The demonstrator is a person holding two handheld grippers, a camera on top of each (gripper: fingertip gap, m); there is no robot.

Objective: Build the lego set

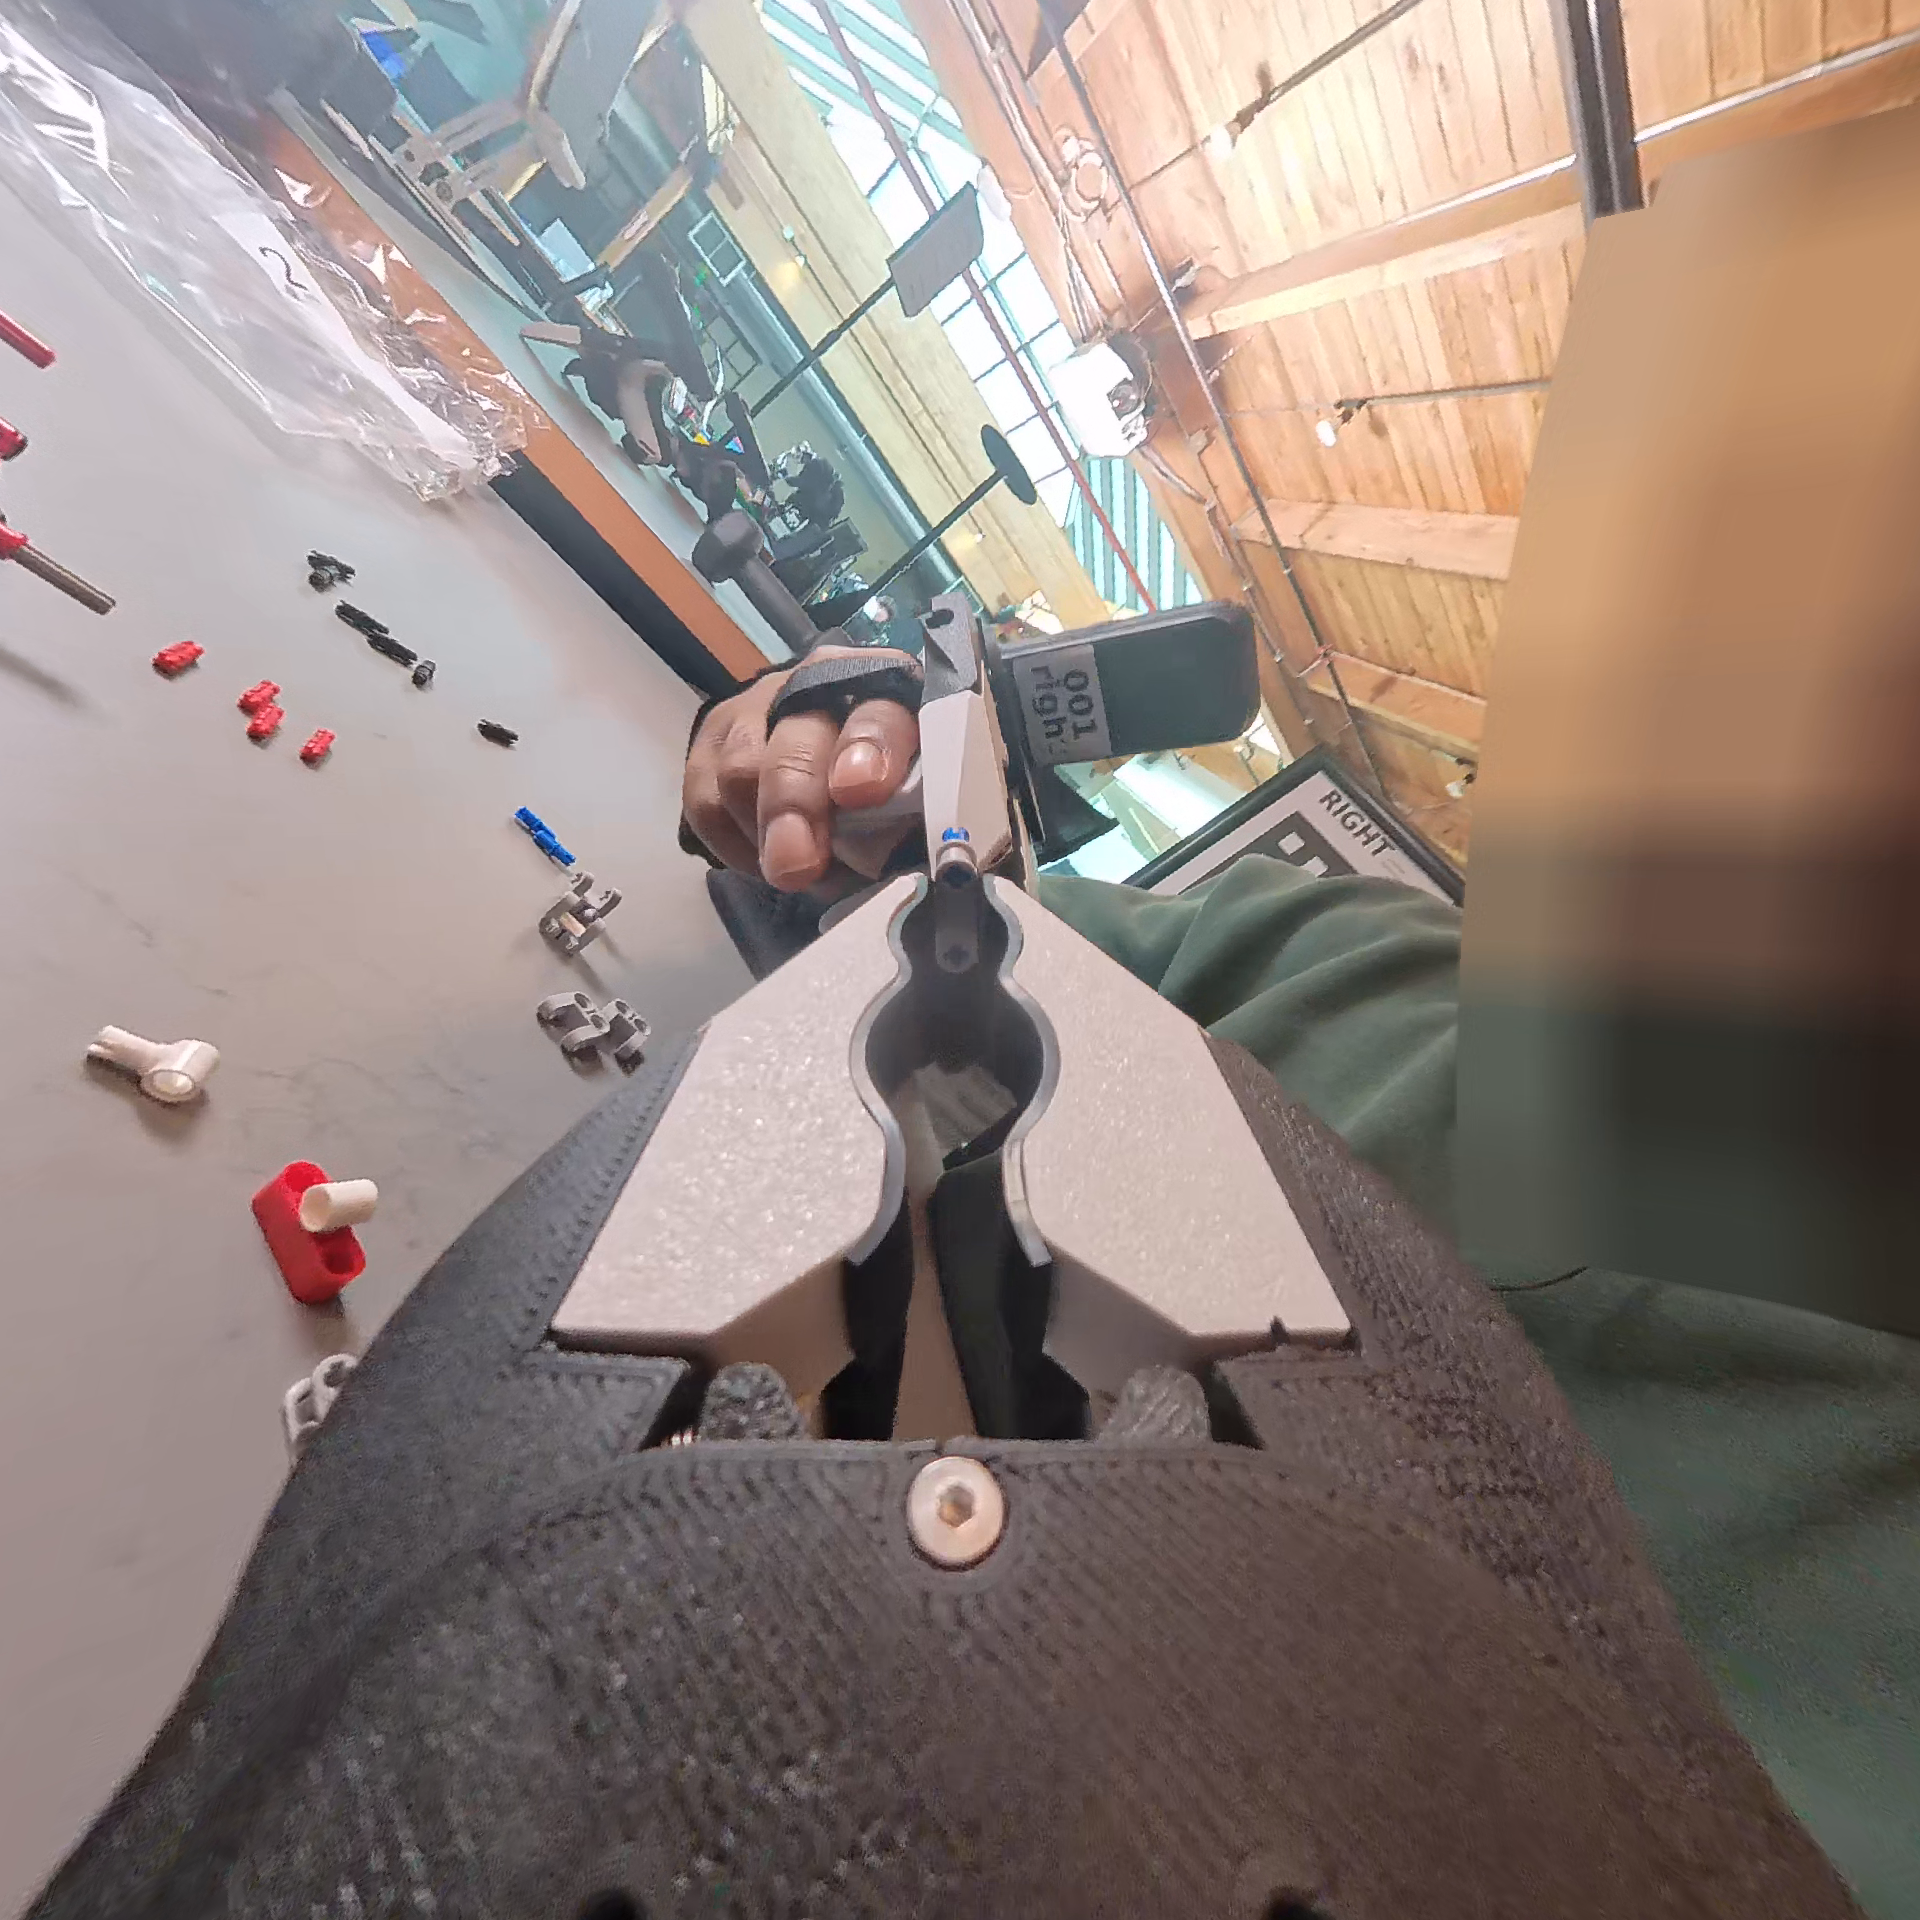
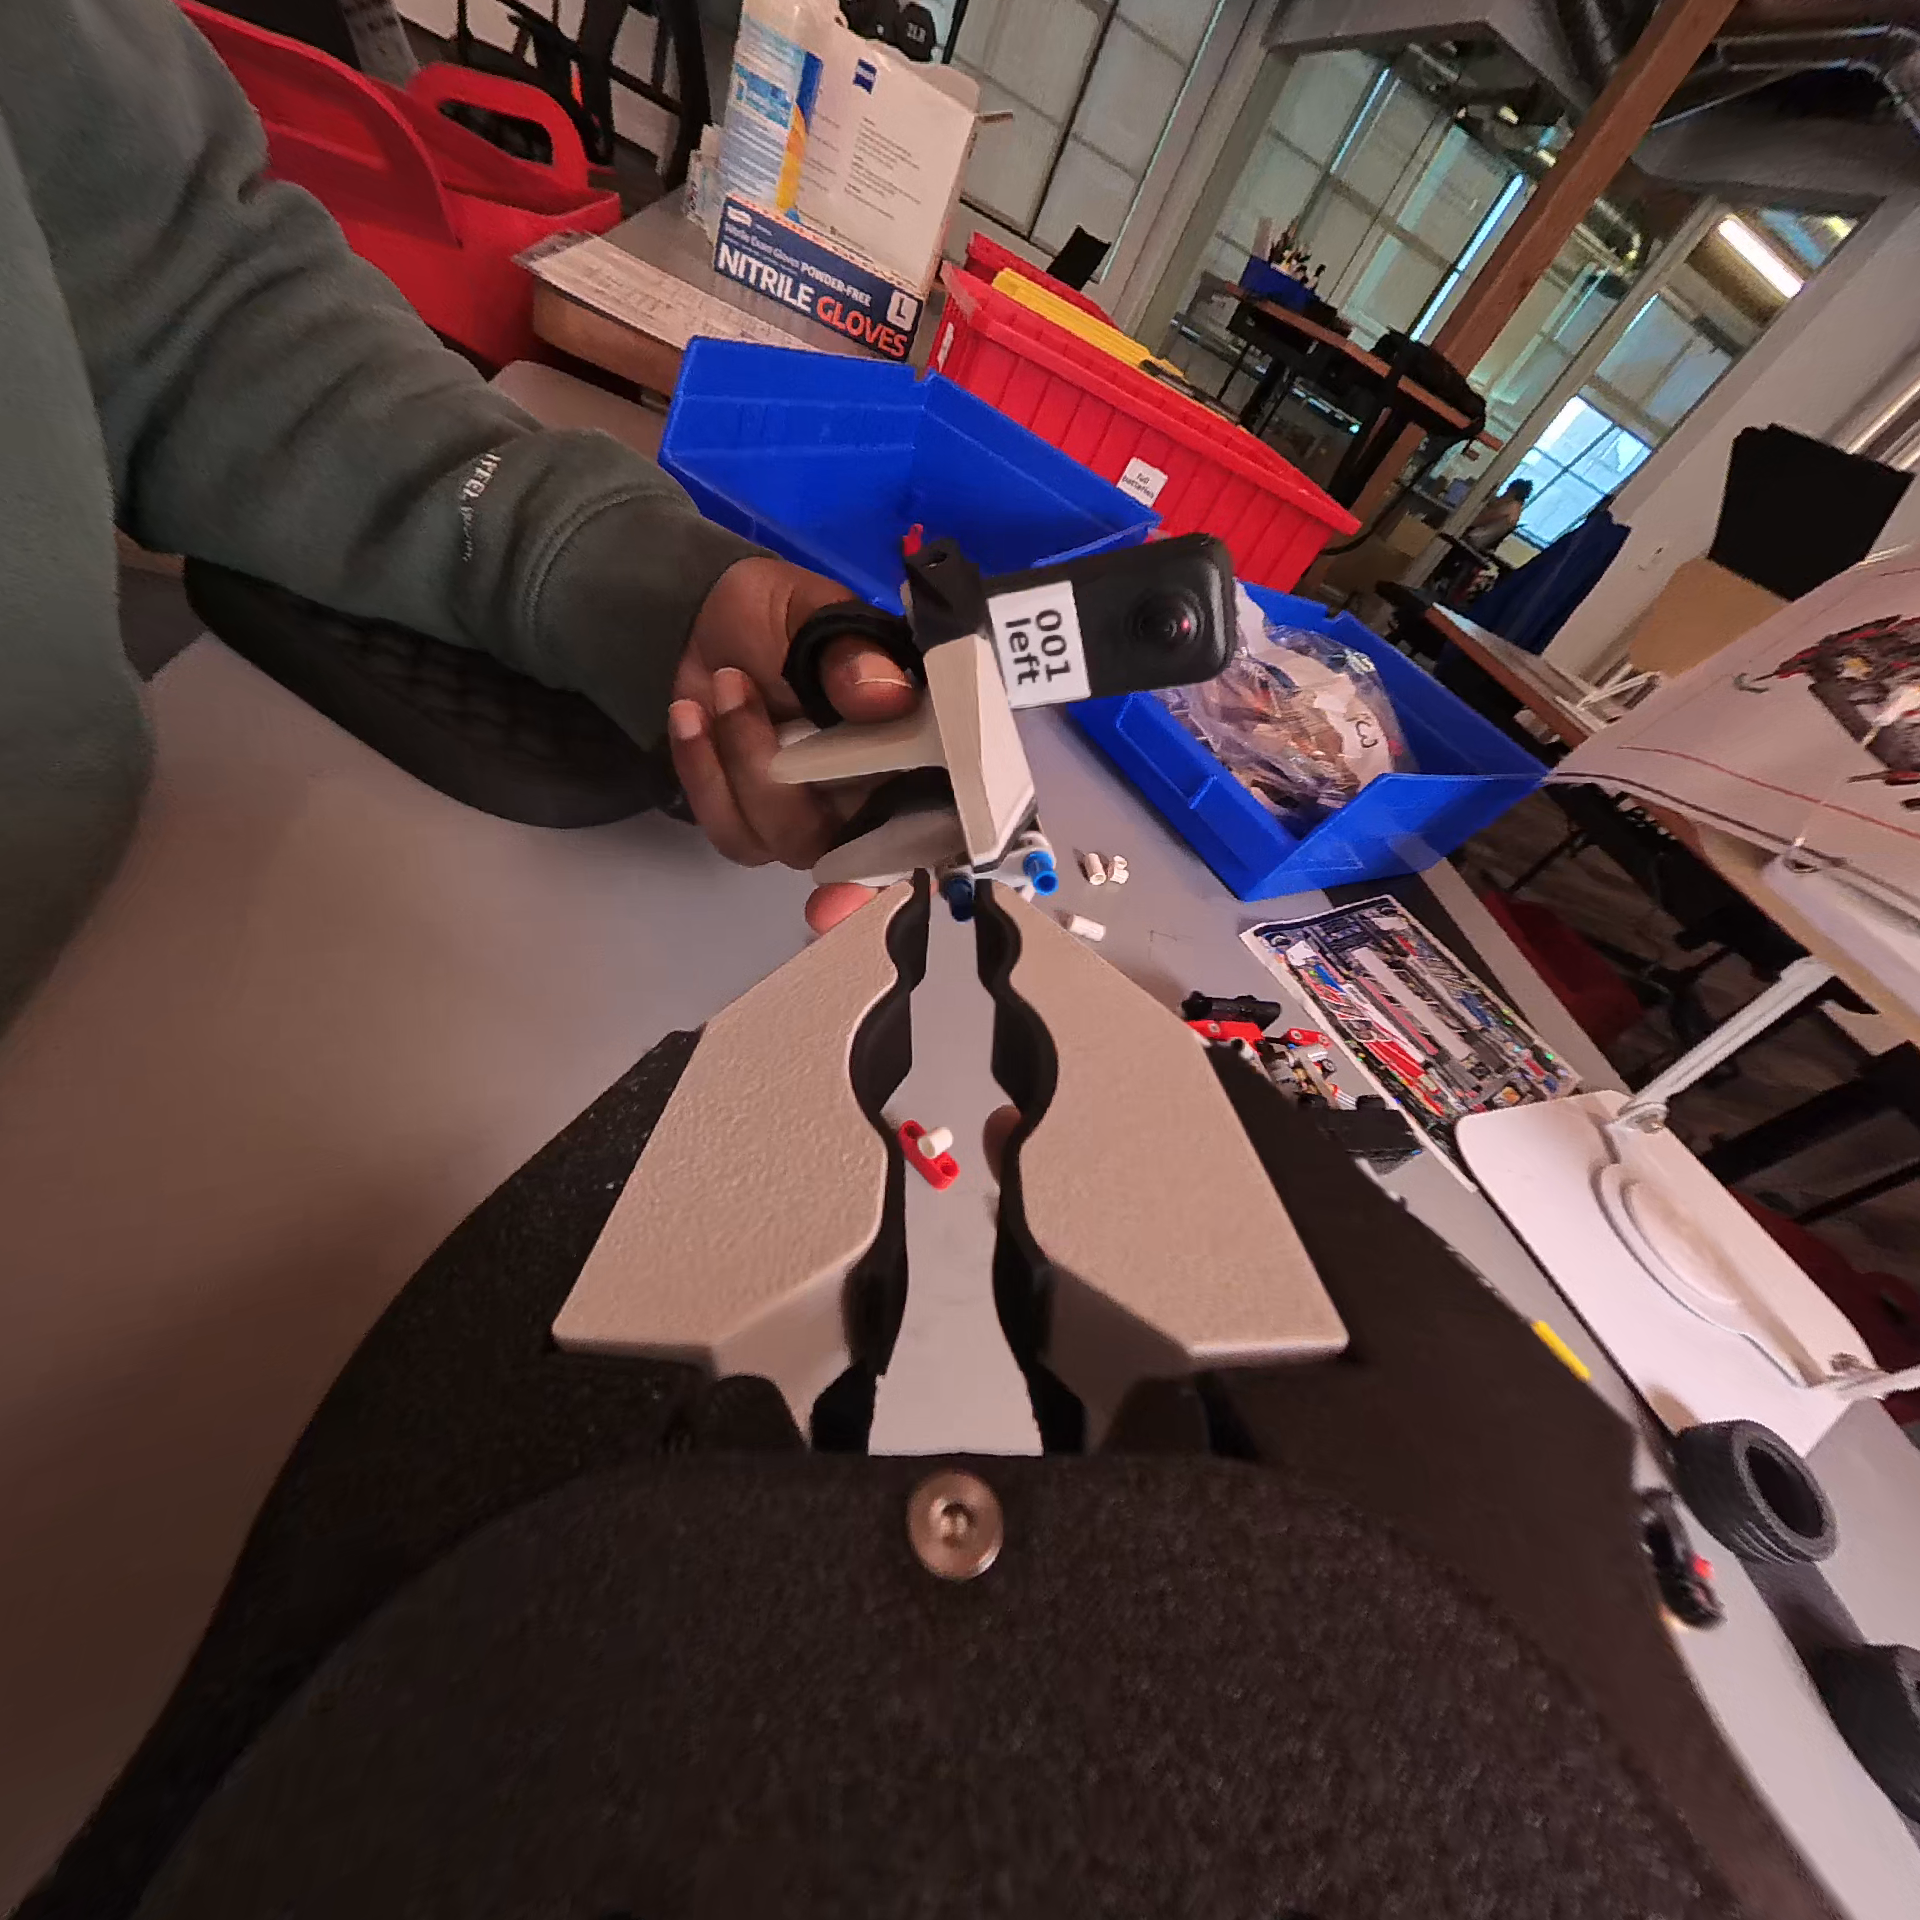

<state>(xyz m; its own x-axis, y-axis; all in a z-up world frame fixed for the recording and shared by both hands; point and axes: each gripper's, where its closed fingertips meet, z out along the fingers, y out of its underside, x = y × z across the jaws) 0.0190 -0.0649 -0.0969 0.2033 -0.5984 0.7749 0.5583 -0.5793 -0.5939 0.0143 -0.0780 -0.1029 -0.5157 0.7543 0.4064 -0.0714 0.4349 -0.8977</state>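
My left gripper is shut on a small grey Lego piece with blue pins and holds it above the grey table. My right gripper is shut on a blue pin, with its tip right at the left gripper's piece. In the left wrist view the right gripper comes in from above with the blue pin at its tip. In the right wrist view the left gripper meets mine tip to tip. A hand holds each gripper.
Loose parts lie on the table: a red block with a white pin, a white connector, grey connectors, a blue pin, red bits, black pins, a plastic bag. Blue bins, a sticker sheet and a tyre stand to the right. The tips of both grippers are at nearly the same place. Both grippers' tips are roughly 15 cm from the white connector.
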